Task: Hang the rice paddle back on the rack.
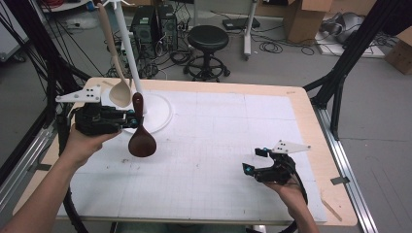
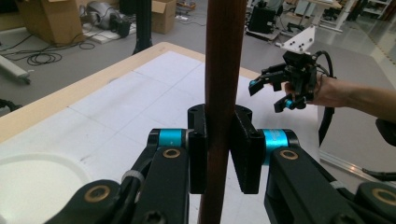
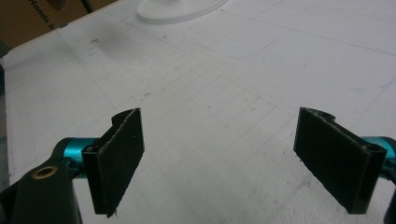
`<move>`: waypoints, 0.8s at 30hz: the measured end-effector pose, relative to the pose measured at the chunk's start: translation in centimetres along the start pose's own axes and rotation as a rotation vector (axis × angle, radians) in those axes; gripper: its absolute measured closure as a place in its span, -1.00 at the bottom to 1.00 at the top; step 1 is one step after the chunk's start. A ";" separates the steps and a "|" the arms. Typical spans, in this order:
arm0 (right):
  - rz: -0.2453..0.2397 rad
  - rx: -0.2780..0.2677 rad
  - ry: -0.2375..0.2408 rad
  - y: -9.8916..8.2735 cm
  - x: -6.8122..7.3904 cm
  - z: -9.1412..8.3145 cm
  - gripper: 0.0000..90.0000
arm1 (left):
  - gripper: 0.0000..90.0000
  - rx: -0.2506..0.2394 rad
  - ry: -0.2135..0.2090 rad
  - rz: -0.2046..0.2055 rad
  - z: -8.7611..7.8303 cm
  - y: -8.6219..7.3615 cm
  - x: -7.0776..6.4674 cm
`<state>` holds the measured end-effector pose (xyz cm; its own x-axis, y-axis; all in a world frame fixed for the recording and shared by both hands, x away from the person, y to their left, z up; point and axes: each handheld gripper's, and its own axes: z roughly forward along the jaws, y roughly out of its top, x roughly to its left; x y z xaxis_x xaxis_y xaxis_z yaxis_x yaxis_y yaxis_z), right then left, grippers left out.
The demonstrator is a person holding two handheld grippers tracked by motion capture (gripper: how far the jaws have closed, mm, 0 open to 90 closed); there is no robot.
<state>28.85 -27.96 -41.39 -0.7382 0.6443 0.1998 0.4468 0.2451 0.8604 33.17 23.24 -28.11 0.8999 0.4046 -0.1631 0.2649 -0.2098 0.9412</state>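
Note:
A dark brown wooden spoon (image 1: 142, 143) hangs bowl-down over the left part of the white gridded mat (image 1: 218, 141). My left gripper (image 1: 133, 119) is shut on its handle. In the left gripper view the handle (image 2: 225, 56) runs upright between the two black pads (image 2: 198, 154). A pale wooden spoon (image 1: 119, 90) hangs from a white stand (image 1: 127, 43) just behind the left gripper. My right gripper (image 1: 255, 161) hovers low over the mat's right side, open, with nothing between its pads (image 3: 116, 154). The left gripper view also shows the right gripper (image 2: 268, 91) farther off.
The stand's round white base (image 1: 160, 114) sits on the mat at back left. The wooden table edge (image 1: 311, 126) frames the mat. Beyond the table stand a black stool (image 1: 208, 39), black frame posts and cardboard boxes (image 1: 303, 17).

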 end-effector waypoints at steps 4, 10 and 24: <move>0.005 0.000 0.001 -0.2 -0.1 -0.1 -0.65 | 0.73 -0.007 0.004 -0.008 -0.1 0.1 0.3; 0.001 -0.006 -0.007 -0.4 -0.2 -0.2 -0.66 | 0.73 -0.016 0.009 -0.025 -0.3 0.1 0.9; 0.004 0.001 -0.034 -0.7 -0.6 -0.3 -0.77 | 0.73 -0.016 0.026 -0.021 -0.7 2.3 1.9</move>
<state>28.84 -28.71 -41.93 -0.7189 0.6694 0.1874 0.4504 0.2432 0.8591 35.28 24.13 -26.10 0.8848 0.4318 -0.1753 0.2779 -0.1870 0.9422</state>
